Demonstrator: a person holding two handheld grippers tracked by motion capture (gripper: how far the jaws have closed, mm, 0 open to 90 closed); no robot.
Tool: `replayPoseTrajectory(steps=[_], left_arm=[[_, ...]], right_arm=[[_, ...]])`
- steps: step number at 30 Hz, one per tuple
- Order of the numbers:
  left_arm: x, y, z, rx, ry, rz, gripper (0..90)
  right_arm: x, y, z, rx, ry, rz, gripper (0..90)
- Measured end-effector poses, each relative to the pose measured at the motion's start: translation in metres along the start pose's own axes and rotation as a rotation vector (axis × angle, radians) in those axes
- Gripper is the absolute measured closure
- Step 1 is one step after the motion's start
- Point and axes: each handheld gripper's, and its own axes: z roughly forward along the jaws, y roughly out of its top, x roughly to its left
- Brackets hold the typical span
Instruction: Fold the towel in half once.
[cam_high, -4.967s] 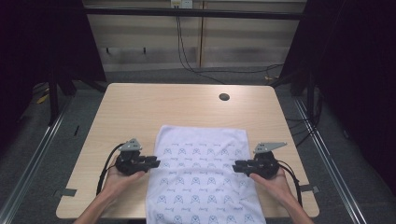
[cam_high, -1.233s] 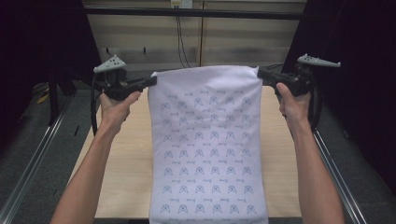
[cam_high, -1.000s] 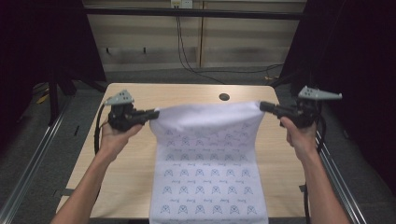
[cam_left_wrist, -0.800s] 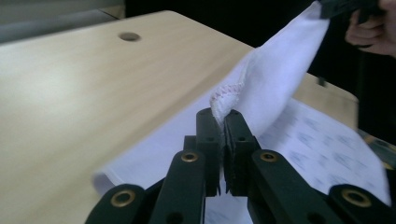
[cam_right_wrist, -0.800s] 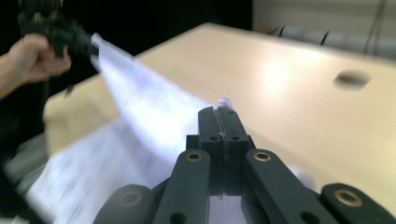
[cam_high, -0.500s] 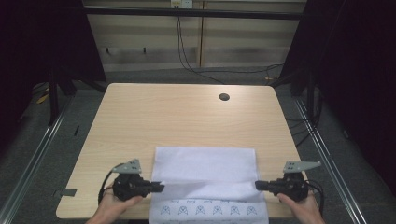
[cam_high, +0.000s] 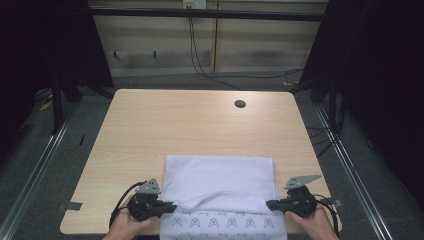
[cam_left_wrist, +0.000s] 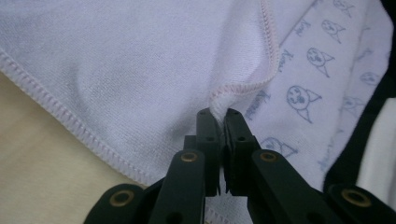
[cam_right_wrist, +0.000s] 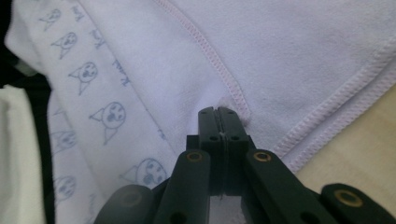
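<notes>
**Towel folded over on the surface, both corners pinched**

A white towel (cam_high: 220, 182) is seen lying at the near edge of the wooden surface (cam_high: 200, 125), folded so that its plain side faces up and covers most of it. A strip printed with small blue cat faces is left showing along the near edge, below the folded-over hem, which sags slightly in the middle.

The left tongs (cam_high: 167, 205) are held low at the towel's left side, and in the left gripper view (cam_left_wrist: 218, 114) the jaws are seen closed on a stitched corner of the folded layer, with the cloth bunched up between the tips. The right tongs (cam_high: 272, 204) are held at the towel's right side, and in the right gripper view (cam_right_wrist: 218, 112) the jaws are pressed together on the hemmed corner there.

A dark round hole (cam_high: 240, 104) is seen in the far part of the surface, well apart from the towel
</notes>
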Motion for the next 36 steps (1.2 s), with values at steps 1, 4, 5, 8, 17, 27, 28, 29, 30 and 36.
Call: replayPoseTrajectory(steps=[1, 4, 5, 8, 17, 27, 28, 29, 30, 36], left_arm=[[0.006, 0.002, 0.0, -0.009, 0.015, -0.011, 86.7], [0.024, 0.009, 0.002, -0.031, 0.053, -0.026, 86.9], [0.029, 0.013, 0.003, -0.031, 0.068, -0.013, 86.9], [0.048, 0.026, 0.008, -0.042, 0.119, -0.015, 87.0], [0.105, 0.06, 0.023, -0.089, 0.255, -0.027, 86.9], [0.155, 0.099, 0.04, -0.096, 0.345, -0.061, 86.8], [0.158, 0.1, 0.041, -0.105, 0.349, -0.07, 86.7], [0.162, 0.101, 0.041, -0.112, 0.352, -0.079, 86.7], [0.164, 0.1, 0.043, -0.138, 0.354, -0.104, 86.7], [0.162, 0.104, 0.029, -0.127, 0.332, -0.123, 86.4]], right_arm=[[-0.002, 0.003, 0.002, -0.004, -0.009, 0.003, 90.0], [-0.011, 0.012, 0.008, -0.021, -0.029, 0.024, 90.0], [-0.014, 0.016, 0.011, -0.029, -0.041, 0.026, 90.0], [-0.027, 0.032, 0.02, -0.04, -0.053, 0.033, 90.0], [-0.073, 0.093, 0.053, -0.049, -0.156, 0.037, 90.0], [-0.127, 0.139, 0.079, -0.139, -0.242, 0.183, 90.0], [-0.131, 0.14, 0.082, -0.163, -0.245, 0.205, 90.0], [-0.132, 0.142, 0.084, -0.179, -0.256, 0.218, 90.0], [-0.132, 0.144, 0.086, -0.188, -0.263, 0.225, 90.0], [-0.131, 0.147, 0.073, -0.222, -0.239, 0.167, 90.0]])
